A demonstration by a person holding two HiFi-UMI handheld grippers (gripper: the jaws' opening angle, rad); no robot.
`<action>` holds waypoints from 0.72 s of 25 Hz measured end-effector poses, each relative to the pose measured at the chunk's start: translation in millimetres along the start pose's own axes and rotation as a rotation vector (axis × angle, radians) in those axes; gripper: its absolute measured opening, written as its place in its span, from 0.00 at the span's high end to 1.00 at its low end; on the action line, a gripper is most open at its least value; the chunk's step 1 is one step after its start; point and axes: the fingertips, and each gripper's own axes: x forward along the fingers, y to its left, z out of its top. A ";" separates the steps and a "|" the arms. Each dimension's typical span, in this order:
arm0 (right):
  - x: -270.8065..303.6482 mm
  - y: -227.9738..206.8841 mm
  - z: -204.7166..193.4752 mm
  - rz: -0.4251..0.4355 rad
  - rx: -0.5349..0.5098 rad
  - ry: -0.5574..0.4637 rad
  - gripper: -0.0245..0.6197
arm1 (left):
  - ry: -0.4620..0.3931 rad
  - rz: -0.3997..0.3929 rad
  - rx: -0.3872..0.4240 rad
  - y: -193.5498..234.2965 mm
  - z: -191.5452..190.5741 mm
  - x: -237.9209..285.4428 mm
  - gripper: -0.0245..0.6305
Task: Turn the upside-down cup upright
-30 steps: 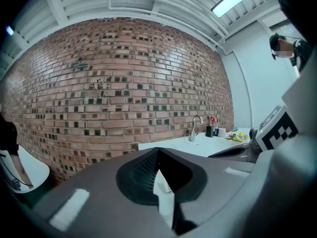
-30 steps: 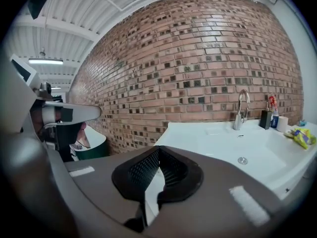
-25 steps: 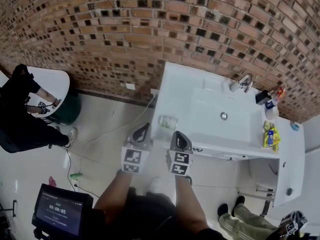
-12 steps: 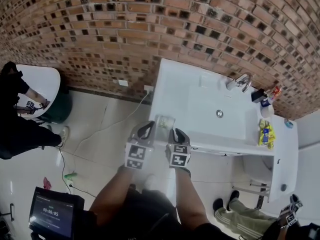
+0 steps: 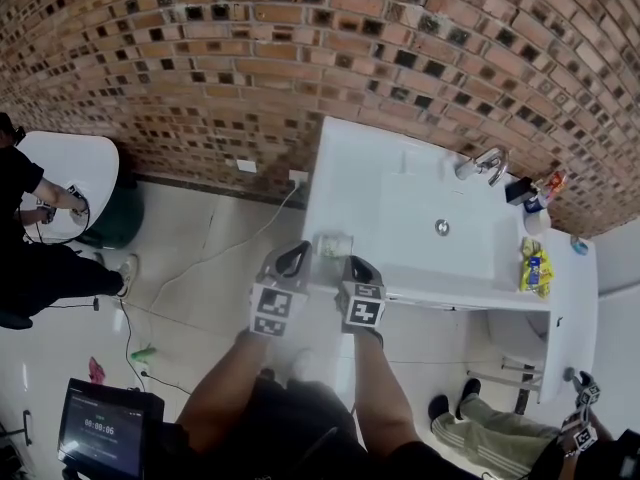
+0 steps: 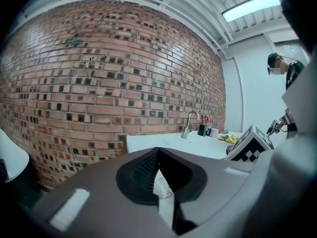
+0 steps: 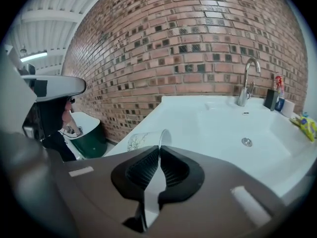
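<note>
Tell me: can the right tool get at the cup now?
Probably yes. The cup sits at the counter's near corner, just ahead of the right tool, nothing between them; its jaws look shut and must open first.

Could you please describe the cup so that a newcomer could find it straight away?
Find the white sink counter against the brick wall. At its near left corner, far from the tap, is the cup: clear, with a leafy print, alone at that end.

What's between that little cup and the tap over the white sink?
Nothing stands there. Between the cup and the tap there is only bare white basin, which shows most clearly in the right gripper view.
</note>
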 end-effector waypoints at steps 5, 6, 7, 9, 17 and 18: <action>-3.3 -2.0 4.0 0.011 -0.011 -0.006 0.92 | 0.013 -0.013 0.002 -3.1 -4.3 6.3 0.97; -4.7 -2.8 6.0 0.009 -0.018 -0.012 0.92 | 0.013 -0.015 0.000 -3.8 -4.1 7.3 0.97; -6.6 -2.9 9.1 0.008 -0.032 -0.021 0.92 | 0.013 -0.017 -0.001 -4.7 -4.0 8.0 0.97; -12.0 -1.4 15.7 0.009 -0.101 -0.033 0.92 | 0.014 -0.018 -0.005 -6.3 -4.0 8.1 0.97; -31.8 3.5 48.4 -0.065 -0.664 -0.078 0.92 | 0.015 -0.024 -0.007 -5.9 -5.2 4.0 0.97; -31.7 5.1 50.5 -0.084 -0.745 -0.081 0.92 | 0.017 -0.025 -0.004 -5.7 -6.0 3.2 0.97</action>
